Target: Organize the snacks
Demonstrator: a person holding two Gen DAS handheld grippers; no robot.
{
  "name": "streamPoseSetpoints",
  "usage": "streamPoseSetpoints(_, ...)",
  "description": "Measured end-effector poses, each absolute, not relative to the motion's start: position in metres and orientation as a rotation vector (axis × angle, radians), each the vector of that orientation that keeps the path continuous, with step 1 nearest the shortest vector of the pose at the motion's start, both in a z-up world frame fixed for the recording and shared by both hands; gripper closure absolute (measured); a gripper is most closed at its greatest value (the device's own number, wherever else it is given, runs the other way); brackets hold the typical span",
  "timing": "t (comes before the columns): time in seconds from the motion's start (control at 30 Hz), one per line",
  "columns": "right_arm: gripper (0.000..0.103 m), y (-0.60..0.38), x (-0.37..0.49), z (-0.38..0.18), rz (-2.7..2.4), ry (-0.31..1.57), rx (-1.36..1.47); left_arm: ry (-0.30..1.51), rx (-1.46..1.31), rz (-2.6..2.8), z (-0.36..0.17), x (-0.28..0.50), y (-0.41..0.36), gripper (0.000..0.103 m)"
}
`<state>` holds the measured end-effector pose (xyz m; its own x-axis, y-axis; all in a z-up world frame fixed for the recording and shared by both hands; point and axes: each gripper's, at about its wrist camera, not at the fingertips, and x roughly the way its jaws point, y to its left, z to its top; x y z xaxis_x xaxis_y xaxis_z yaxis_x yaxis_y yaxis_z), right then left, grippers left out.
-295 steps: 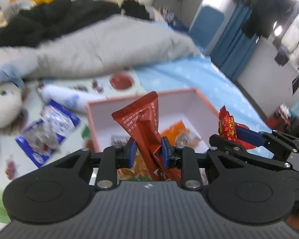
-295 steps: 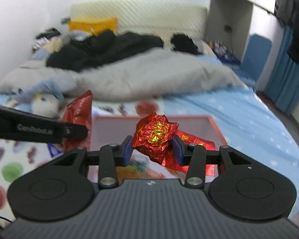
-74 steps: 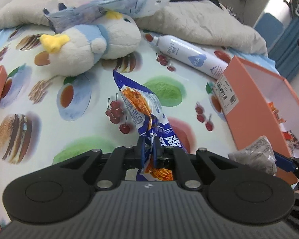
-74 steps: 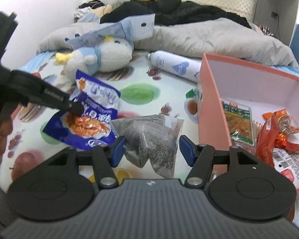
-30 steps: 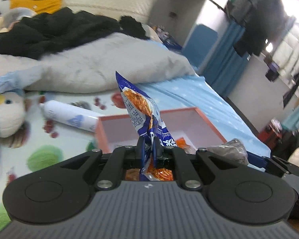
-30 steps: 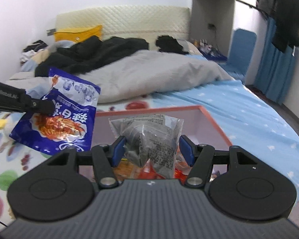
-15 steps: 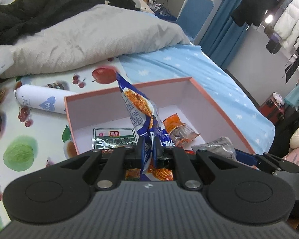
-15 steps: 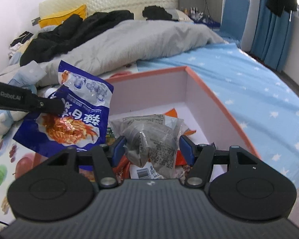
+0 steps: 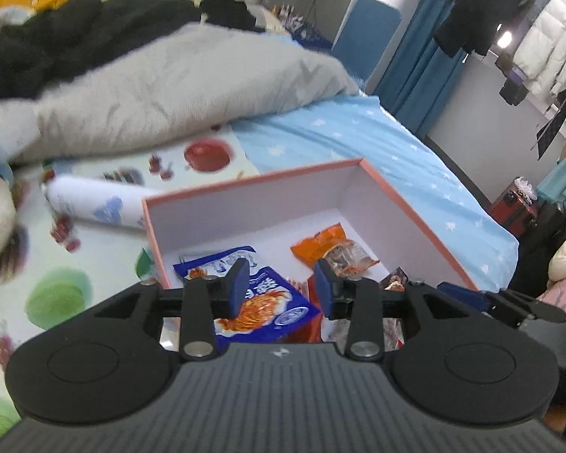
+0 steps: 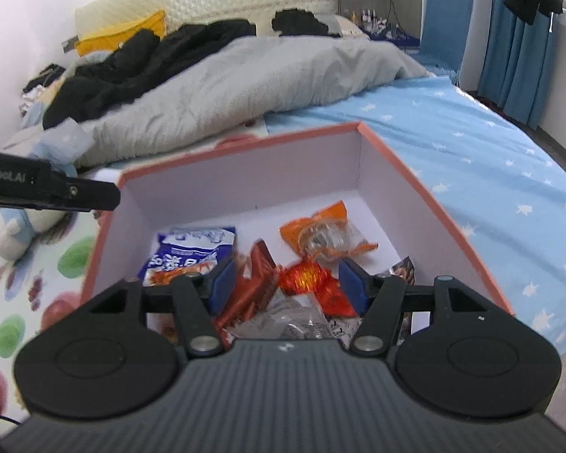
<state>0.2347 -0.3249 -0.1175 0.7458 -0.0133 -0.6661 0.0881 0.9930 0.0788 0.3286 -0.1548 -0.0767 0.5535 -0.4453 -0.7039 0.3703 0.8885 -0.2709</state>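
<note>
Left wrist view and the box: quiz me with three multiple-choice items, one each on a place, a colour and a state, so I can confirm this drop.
1. Where does the blue packet lie?
A. Inside the box
B. On the printed mat
C. On the grey blanket

2. What colour is the box's rim?
A. Blue
B. Green
C. Salmon pink

3. How does the left gripper stand?
A. Shut on the blue packet
B. Open, pinching nothing
C. Out of view

Key: 1 A, the packet lies flat on the box floor by its left wall. 2 C, the top edge shows salmon all round. 3 B, its fingers have just been opening and stand apart, with the packet lying below them.
</note>
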Motion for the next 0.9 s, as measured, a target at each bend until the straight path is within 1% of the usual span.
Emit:
streamPoseSetpoints(0.23,0.041,-0.319,0.21,-0.053,-0.04,0.597,0.128,0.747,-0.086,-0.496,-0.019,0.297,-0.136,0.06)
streamPoseSetpoints(0.47,0.041,-0.318,0.171,0.0,-0.022,0.486,0.197,0.617,-0.107,-0.499,0.031,0.246,-0.116,0.06)
streamPoseSetpoints(0.7,0.041,-0.302,0.134,0.026,-0.012,0.418,0.149,0.54,-0.107,-0.463,0.058,0.186,-0.097,0.06)
streamPoseSetpoints(0.9,0.041,-0.29,0.108,0.027,-0.008,0.405,0.122,0.517,-0.114,-0.443,0.063,0.142,-0.085,0.06)
